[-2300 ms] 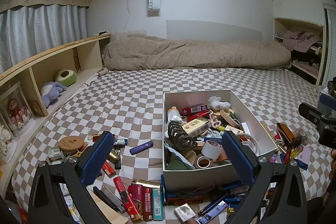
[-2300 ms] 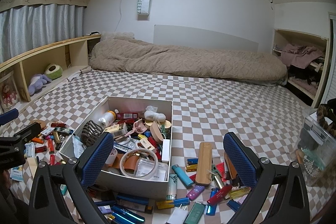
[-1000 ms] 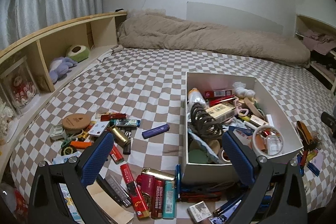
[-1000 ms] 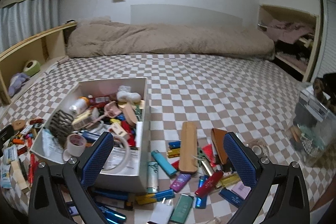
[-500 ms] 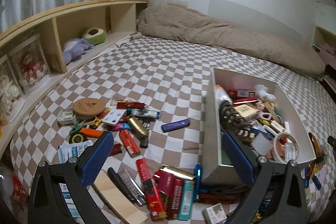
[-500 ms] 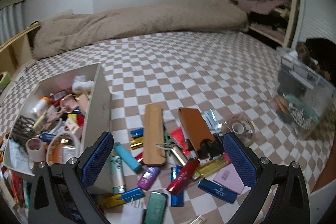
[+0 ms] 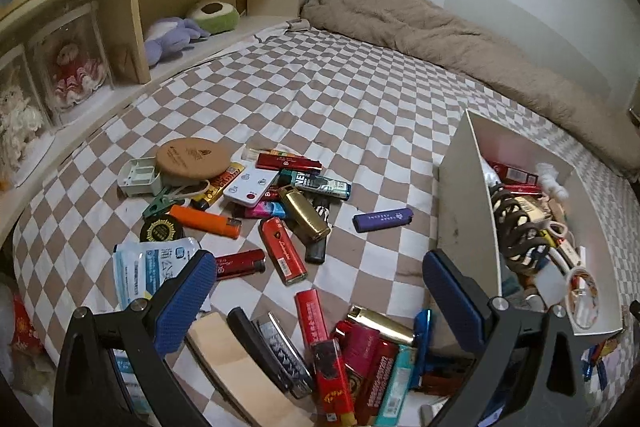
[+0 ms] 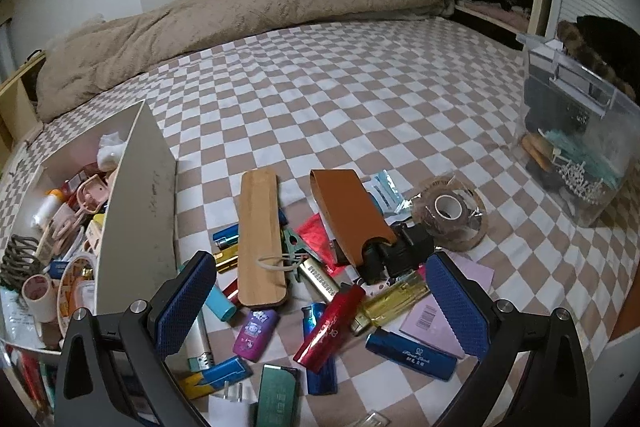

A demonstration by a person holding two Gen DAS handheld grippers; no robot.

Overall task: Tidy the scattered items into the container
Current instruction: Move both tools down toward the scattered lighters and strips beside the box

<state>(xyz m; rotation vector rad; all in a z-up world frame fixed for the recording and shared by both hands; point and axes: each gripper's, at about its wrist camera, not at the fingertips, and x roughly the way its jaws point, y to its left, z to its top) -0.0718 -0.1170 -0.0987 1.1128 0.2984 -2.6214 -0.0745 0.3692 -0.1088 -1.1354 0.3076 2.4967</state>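
Scattered lighters and small items lie on both sides of your white box [image 7: 466, 211], which sits on the checkered bedspread [image 7: 320, 99] already crowded with odds and ends. Your left gripper [image 7: 316, 291] hangs with its jaws spread wide and nothing between them, above a heap that includes a red lighter [image 7: 282, 250], a gold lighter [image 7: 305, 214], an orange lighter [image 7: 205, 221] and a purple lighter [image 7: 382, 219] lying apart, nearer the box wall. A round cork lid [image 7: 193, 158] sits at the far edge of that heap. Your right gripper [image 8: 316, 297] is likewise wide apart and empty, over the pile on the box's other side: a wooden strip [image 8: 261, 239], a tan leather case [image 8: 349, 211], a glossy red lighter [image 8: 329, 327], a blue lighter [image 8: 411, 349] and a tape roll [image 8: 449, 211] just beyond them.
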